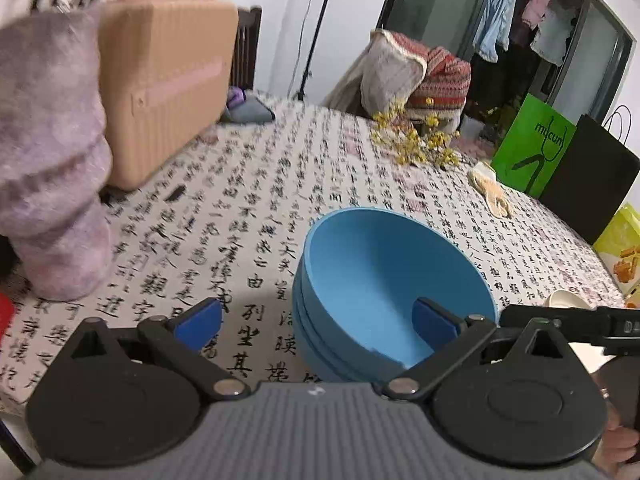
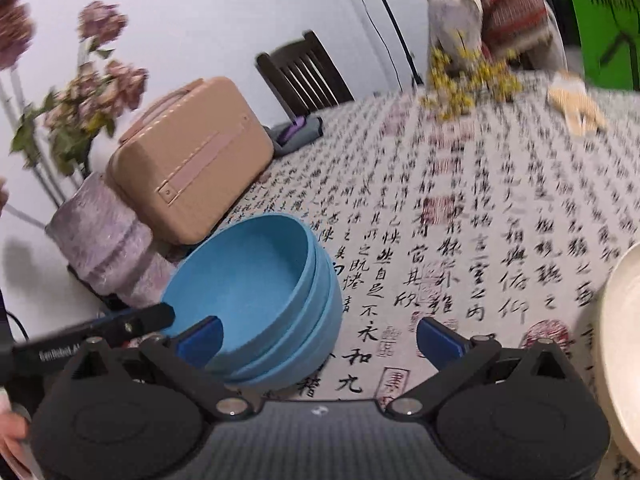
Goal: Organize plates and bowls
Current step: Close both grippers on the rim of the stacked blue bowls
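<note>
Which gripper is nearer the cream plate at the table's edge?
Right. The cream plate lies just beside the open right gripper; the open left gripper is farther off, at the stacked blue bowls.

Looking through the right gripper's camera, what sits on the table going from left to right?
Purple vase → tan case → stacked blue bowls → yellow dried flowers → cream plate at the right edge.

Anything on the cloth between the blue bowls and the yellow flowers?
Nothing: in the left wrist view only bare printed tablecloth runs from the blue bowls to the yellow flowers.
</note>
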Tool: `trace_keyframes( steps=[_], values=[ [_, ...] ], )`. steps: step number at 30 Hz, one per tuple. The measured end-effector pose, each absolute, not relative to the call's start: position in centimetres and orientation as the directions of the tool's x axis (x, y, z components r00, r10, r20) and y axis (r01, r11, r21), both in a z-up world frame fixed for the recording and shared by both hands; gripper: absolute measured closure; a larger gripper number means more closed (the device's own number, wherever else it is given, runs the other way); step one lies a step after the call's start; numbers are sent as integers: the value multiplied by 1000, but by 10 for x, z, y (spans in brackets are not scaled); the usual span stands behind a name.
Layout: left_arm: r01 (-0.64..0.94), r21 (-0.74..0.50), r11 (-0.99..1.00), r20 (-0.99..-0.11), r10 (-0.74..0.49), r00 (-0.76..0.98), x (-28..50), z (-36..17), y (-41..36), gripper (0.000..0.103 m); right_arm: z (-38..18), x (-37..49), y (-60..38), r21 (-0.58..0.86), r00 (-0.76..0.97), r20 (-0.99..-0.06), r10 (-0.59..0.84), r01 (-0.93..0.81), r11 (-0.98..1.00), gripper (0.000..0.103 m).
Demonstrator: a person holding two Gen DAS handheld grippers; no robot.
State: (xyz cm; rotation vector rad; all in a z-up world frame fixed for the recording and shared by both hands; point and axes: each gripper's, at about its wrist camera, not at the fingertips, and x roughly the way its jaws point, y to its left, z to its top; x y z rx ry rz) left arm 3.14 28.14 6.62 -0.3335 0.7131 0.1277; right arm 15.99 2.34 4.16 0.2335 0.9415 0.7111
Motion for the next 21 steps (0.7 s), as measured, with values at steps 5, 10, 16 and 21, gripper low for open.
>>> trace_keyframes(
  steps=[5, 10, 16, 21],
  values=[
    [-249, -285, 926, -721, -36, 692, 59, 54, 288, 0, 23, 186, 43, 521, 306, -704, 641, -389, 759, 1],
    [-277, -303, 912, -761, -57, 646, 79, 41, 293, 0, 6, 201, 56, 551, 228, -736, 637, -344, 760, 7],
    [-327, -347, 879, -796, -92, 598, 93, 26, 297, 20, -5, 212, 67, 554, 190, -758, 624, -316, 770, 21],
    [-355, -389, 850, -812, -135, 568, 97, 18, 301, 42, -13, 216, 73, 587, 149, -749, 646, -302, 751, 35]
  ],
)
